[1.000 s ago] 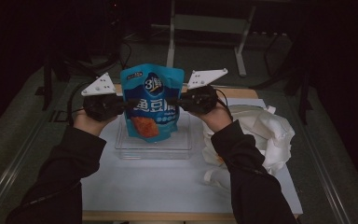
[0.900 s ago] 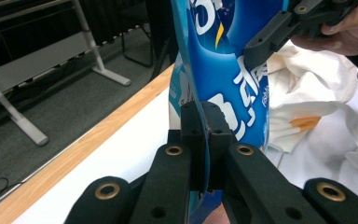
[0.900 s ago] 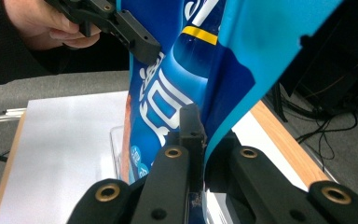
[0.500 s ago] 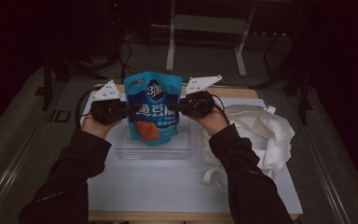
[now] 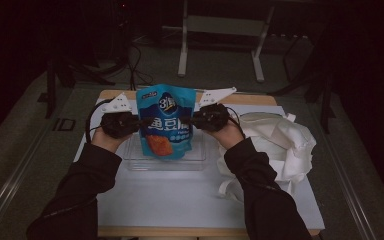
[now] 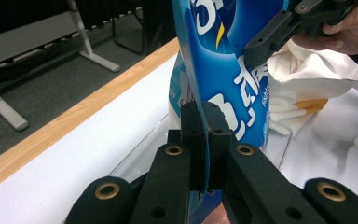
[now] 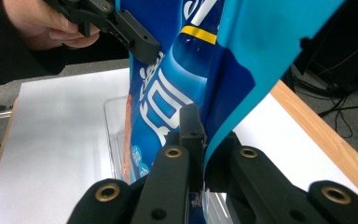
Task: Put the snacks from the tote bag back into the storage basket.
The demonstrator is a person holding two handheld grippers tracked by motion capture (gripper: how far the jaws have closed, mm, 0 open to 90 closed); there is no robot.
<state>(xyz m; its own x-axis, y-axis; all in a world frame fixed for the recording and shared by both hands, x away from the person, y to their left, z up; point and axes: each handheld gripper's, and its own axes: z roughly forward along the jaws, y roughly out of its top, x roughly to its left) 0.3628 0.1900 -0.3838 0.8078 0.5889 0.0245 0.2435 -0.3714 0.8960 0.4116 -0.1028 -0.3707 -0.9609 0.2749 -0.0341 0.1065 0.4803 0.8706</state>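
Glossy blue plastic pouch (image 5: 166,120), clear plastic tray (image 5: 130,161), crumpled white cloth (image 5: 275,145).

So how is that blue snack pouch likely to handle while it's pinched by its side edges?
The blue snack pouch probably flexes: its edge curves by the right gripper. It seems light, hanging upright from the left gripper and right one over the clear tray. Its glossy film may slip.
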